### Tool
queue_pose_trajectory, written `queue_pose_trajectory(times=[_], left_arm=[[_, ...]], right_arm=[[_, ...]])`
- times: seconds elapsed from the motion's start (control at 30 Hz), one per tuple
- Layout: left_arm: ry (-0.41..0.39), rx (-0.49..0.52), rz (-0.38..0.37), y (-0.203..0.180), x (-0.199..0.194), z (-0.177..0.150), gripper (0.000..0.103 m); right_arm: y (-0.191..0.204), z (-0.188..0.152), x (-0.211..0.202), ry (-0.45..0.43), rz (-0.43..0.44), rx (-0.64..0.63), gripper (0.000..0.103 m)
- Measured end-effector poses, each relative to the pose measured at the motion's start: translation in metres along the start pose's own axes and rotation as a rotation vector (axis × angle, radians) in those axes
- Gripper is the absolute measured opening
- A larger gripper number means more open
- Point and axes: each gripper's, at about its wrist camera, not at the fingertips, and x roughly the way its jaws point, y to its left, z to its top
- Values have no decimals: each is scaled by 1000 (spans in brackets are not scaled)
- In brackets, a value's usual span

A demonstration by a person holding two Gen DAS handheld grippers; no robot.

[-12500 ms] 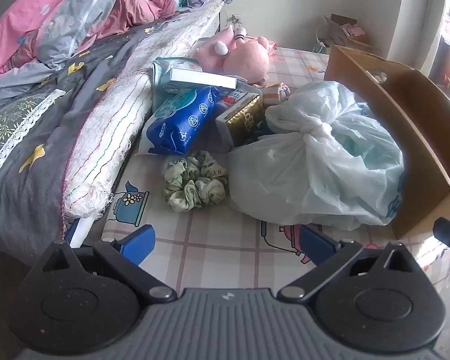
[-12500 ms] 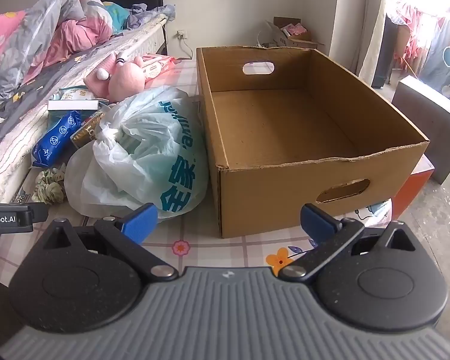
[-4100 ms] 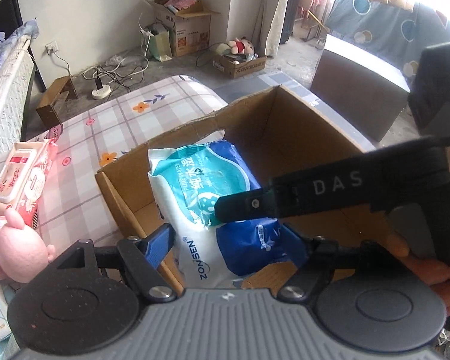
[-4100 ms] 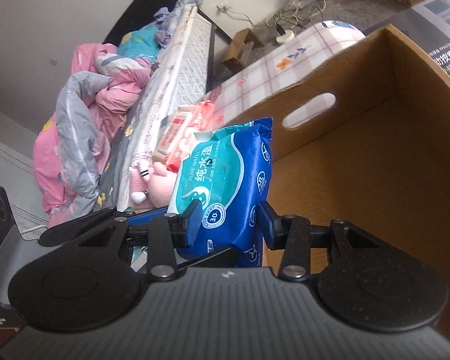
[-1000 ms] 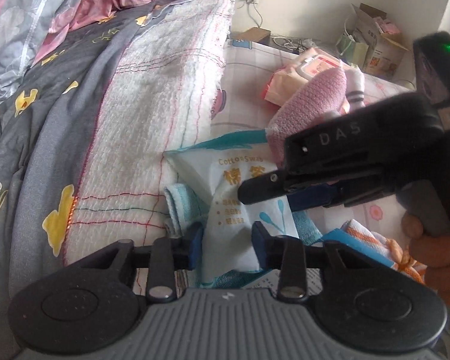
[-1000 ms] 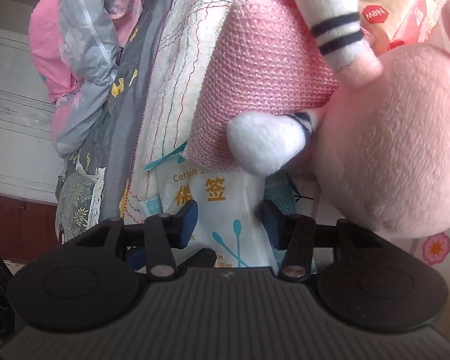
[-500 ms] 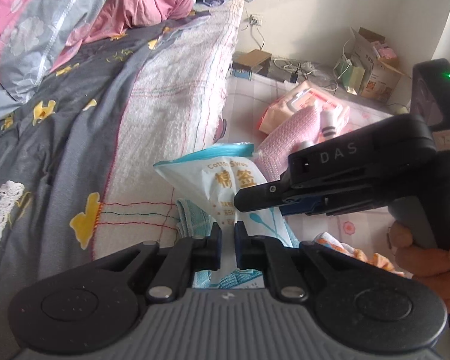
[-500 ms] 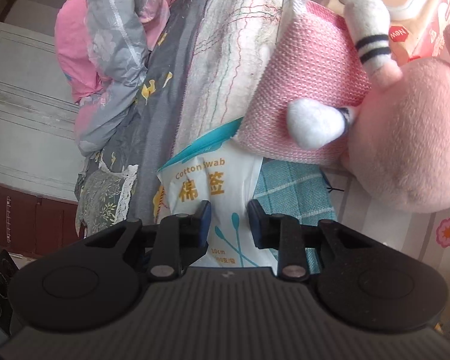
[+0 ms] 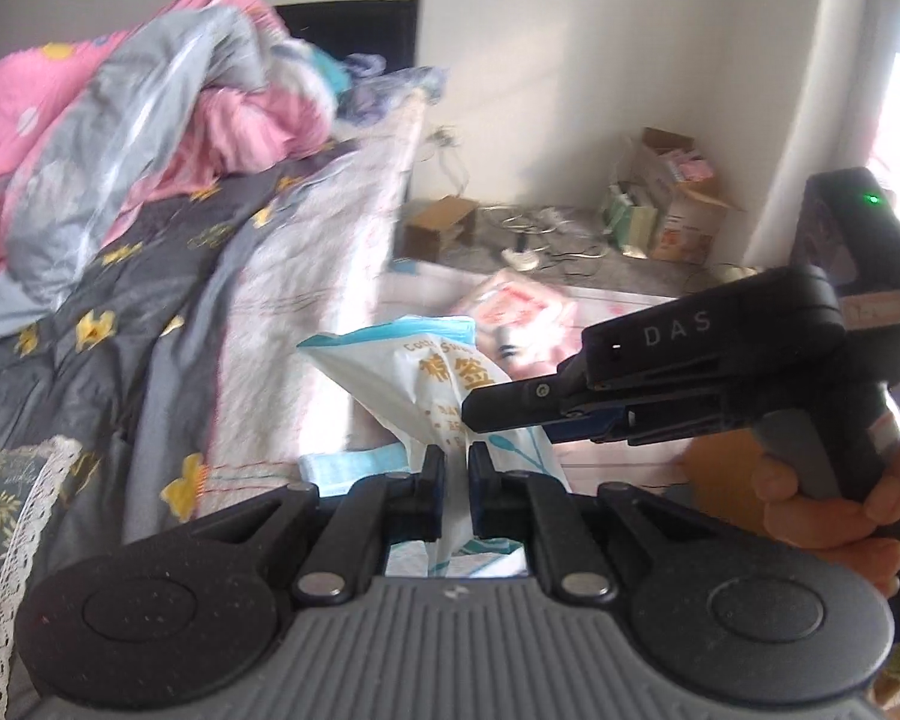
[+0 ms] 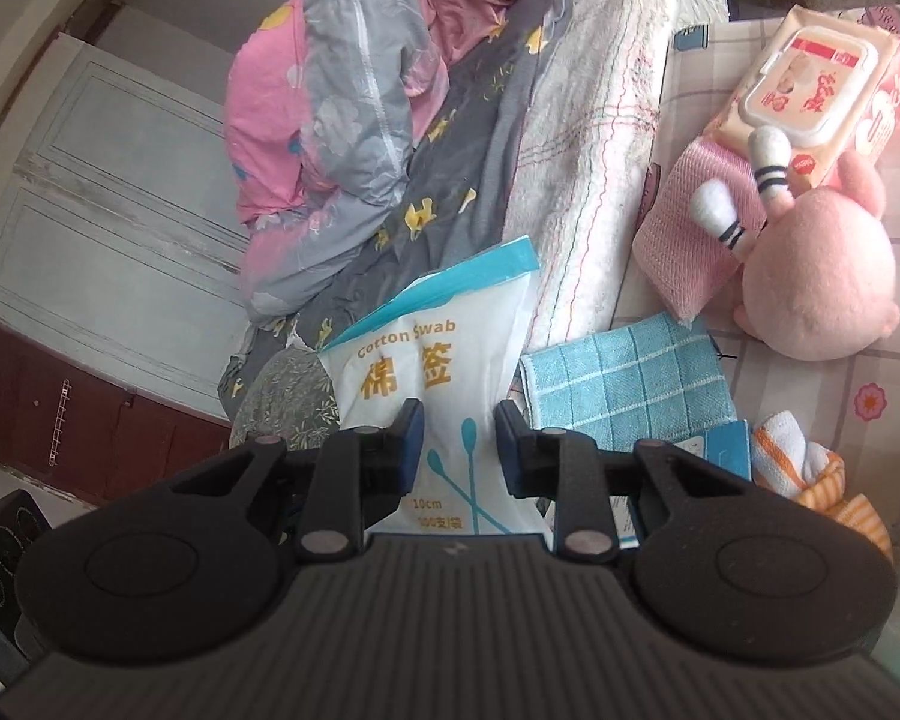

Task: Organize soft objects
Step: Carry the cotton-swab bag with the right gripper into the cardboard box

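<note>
A white and teal cotton swab packet [image 9: 432, 378] is held up in the air by both grippers. My left gripper [image 9: 456, 474] is shut on its lower edge. My right gripper [image 10: 457, 429] is shut on the same packet [image 10: 432, 360] from the side; it shows in the left wrist view [image 9: 504, 411] as a black tool crossing from the right. Below lie a pink plush toy [image 10: 816, 276], a pink knitted cloth [image 10: 690, 222], a teal checked cloth [image 10: 624, 378] and an orange and white cloth [image 10: 810, 468].
A pink wet-wipes pack [image 10: 822, 78] lies behind the plush on the checked mat [image 10: 870, 396]. The bed with grey and pink quilts [image 9: 120, 192] runs along the left. Small cardboard boxes [image 9: 678, 204] and cables sit on the floor by the far wall.
Both grippers closed on the cotton swab packet and lifted it off the teal cloth; the view has risen, and the plush and cloths now lie lower and farther away.
</note>
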Motion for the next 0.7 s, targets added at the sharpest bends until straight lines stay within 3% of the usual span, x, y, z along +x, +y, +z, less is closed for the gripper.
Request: queue_pose_trajectory(times=[0.3, 0.53, 0.7], left_arm=[[11, 133, -218, -117, 8, 5, 8], [107, 223, -368, -220, 62, -6, 8], [178, 270, -397, -281, 109, -15, 8]], right_arm=[[-46, -36, -148, -170, -98, 51, 25], [-136, -67, -245, -270, -237, 182, 25], [-197, -82, -286, -301, -323, 263, 25]])
